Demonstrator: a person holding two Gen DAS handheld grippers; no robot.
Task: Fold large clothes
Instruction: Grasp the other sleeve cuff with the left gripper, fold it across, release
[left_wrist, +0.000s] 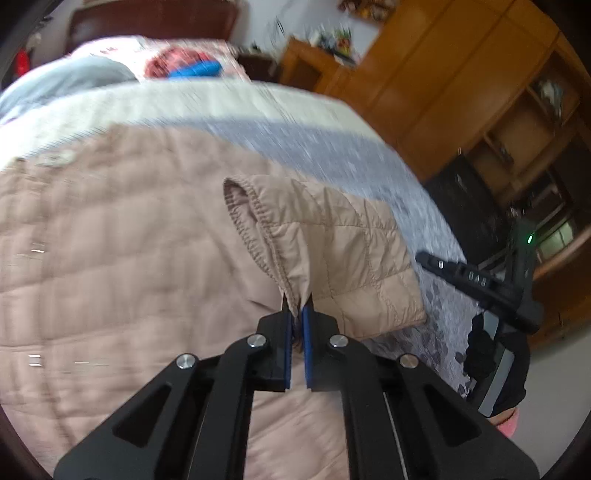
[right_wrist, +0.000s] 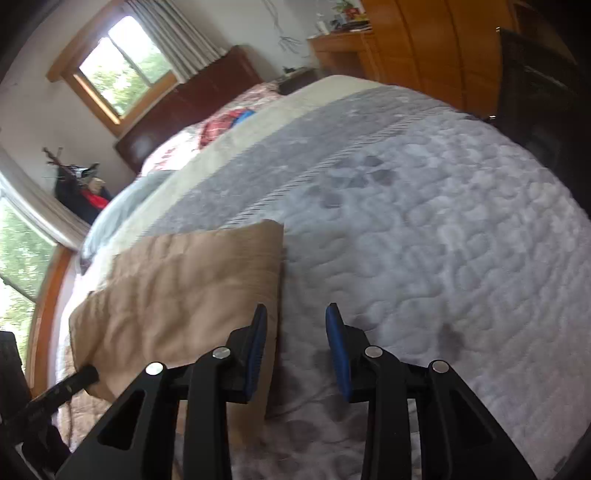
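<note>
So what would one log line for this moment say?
left gripper: shut on jacket sleeve cuff, lifted | right gripper: open, empty | jacket: spread on bed

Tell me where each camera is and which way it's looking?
Left wrist: sits on the left gripper, looking along its fingers, which pinch the cuff of the beige jacket sleeve; the jacket lies on the bed. The other gripper and a gloved hand show at the right.
Right wrist: sits on the right gripper, open over the grey bedspread, facing the window.
Both views share the jacket, bed and wooden wardrobe.
</note>
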